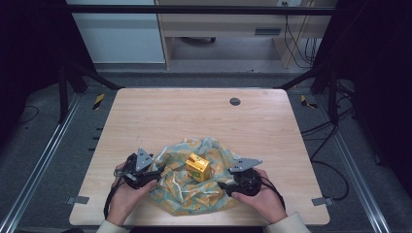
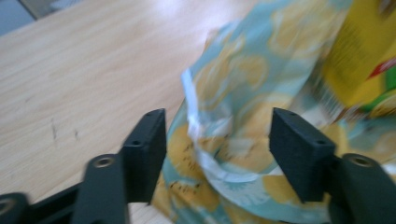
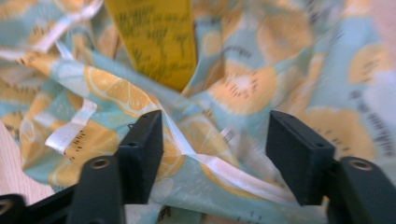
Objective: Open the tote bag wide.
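At the left edge of the crumpled cloth sits the left gripper (image 1: 151,175), held in the person's left hand (image 1: 127,194) low on the pale wooden worktop (image 1: 160,116). Its jaws stand apart, and in the left gripper view a fold of the cloth with a white ribbon (image 2: 198,128) running along it lies loose between the two black pads without either pad pressing on it.

The cloth (image 1: 189,194) itself, pale blue-green with orange citrus slices printed on it, is bunched up in a heap at the near middle of the worktop, between the two hands. On top of that heap, roughly at its centre, rests a small yellow carton (image 1: 197,166) with a green and red label, tilted on the folds.

To the right, the right gripper (image 1: 224,185) lies at the cloth's right edge in the person's right hand (image 1: 265,196), its grey plate uppermost. Its jaws are also spread, and the right gripper view shows the cloth and another length of white ribbon (image 3: 224,170) passing through the gap, unclamped, with the yellow carton just beyond. A small dark round plug (image 1: 234,101) sits in the far part of the worktop.
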The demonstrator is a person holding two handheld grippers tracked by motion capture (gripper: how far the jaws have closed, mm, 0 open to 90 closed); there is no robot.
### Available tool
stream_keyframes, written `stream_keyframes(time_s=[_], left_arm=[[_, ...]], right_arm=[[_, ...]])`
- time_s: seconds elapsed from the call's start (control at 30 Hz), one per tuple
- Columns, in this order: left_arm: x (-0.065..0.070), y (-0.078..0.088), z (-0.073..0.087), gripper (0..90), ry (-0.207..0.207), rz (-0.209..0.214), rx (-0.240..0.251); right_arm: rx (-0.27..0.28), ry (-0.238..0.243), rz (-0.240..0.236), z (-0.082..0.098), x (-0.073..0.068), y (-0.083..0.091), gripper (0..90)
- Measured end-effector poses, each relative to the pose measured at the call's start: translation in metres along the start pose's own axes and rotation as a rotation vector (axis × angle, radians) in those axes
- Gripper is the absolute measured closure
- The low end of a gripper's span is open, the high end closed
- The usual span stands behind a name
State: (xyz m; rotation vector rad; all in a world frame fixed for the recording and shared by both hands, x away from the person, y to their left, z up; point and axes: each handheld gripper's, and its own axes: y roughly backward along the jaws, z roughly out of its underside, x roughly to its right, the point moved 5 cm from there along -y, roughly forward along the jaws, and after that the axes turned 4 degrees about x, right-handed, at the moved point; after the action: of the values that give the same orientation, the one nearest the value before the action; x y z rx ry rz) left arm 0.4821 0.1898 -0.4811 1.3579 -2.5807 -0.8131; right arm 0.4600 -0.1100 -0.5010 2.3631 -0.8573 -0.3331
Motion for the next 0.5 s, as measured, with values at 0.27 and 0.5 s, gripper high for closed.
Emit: stream_keyframes(time_s=[0.27, 0.5], left_arm=[[-0.013, 0.014, -0.011, 16.8, 0.104, 0.002, 0.119], [-0.045, 0.035, -0.009, 12.8, 0.129, -0.056, 0.162]], right_arm=[[0.116, -0.037, 0.063, -0.009, 0.022, 0.025, 27.6], [0.221, -0.139, 0.179, -0.010, 0.058, 0.050, 23.5]])
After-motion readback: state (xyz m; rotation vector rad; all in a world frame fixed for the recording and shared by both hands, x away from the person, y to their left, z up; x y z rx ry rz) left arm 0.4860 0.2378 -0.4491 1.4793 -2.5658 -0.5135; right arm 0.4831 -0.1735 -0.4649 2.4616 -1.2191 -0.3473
